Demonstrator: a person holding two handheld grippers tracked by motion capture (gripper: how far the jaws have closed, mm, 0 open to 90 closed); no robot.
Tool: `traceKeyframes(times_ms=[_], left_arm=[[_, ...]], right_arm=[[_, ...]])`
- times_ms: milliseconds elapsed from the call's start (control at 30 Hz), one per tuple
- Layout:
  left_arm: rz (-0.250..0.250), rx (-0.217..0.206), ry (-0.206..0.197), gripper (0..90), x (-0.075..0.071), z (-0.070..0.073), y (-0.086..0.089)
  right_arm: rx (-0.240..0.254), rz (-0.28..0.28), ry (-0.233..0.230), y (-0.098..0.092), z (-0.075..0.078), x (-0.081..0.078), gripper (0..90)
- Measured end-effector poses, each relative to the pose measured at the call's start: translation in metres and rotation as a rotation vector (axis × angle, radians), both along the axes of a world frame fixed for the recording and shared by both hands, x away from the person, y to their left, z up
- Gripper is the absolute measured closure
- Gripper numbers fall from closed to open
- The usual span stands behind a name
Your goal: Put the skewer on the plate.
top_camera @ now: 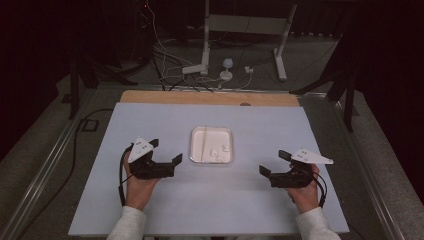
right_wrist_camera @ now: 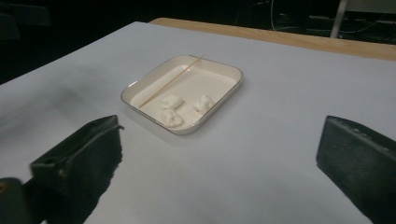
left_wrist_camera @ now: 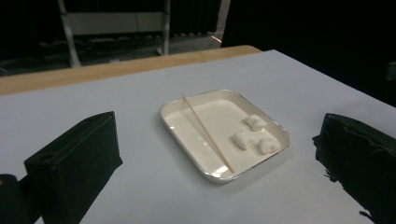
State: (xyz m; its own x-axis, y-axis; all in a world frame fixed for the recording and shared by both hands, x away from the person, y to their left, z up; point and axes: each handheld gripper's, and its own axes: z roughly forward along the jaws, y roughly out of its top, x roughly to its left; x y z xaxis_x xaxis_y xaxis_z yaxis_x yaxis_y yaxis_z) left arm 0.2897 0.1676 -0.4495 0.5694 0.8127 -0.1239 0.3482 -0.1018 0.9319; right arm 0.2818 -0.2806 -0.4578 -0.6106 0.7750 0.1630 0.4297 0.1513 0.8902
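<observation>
– Why do the left gripper (top_camera: 166,151) and right gripper (top_camera: 273,163) sit at 9 and 3 o'clock, jaws apart?

– They flank the tray (top_camera: 197,149) mid-counter (top_camera: 150,210), probably ready for its skewer (left_wrist_camera: 207,133) and white lumps (left_wrist_camera: 254,134).

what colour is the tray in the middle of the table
Cream white with a thin pale rim; the tray shows best in the left gripper view.

Tray (top_camera: 212,131) mid-table, skewer (left_wrist_camera: 207,133) and three marshmallows (left_wrist_camera: 254,134) in it, left gripper (top_camera: 165,152) and right gripper (top_camera: 274,162) flanking
</observation>
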Motion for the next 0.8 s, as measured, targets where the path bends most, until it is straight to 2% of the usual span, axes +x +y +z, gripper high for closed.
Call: traceKeyframes(times_ms=[100, 267, 333, 400, 567, 667, 800], left_arm=[[0.022, 0.007, -0.022, 0.6, -0.005, -0.001, 0.01], [0.046, 0.021, -0.024, 0.6, -0.011, -0.005, 0.023], [0.061, 0.015, -0.027, 0.6, -0.014, -0.007, 0.028], [0.08, -0.011, -0.028, 0.6, -0.016, -0.009, 0.033], [0.1, 0.005, -0.036, 0.6, -0.018, -0.01, 0.04], [0.115, -0.005, -0.039, 0.6, -0.02, -0.011, 0.046], [0.142, -0.004, -0.024, 0.6, -0.019, -0.013, 0.051]], right_arm=[[0.0, -0.007, -0.01, -0.004, -0.002, -0.004, 0.0], [-0.006, -0.02, -0.02, -0.009, -0.003, -0.009, 0.0], [-0.008, -0.021, -0.024, -0.011, -0.004, -0.011, 0.0], [-0.004, -0.023, -0.026, -0.013, -0.005, -0.013, 0.0], [0.002, -0.04, -0.04, -0.019, -0.006, -0.015, 0.0], [0.005, -0.048, -0.039, -0.024, -0.007, -0.016, 0.0], [0.0, -0.057, -0.034, -0.026, -0.011, -0.015, 0.0]])
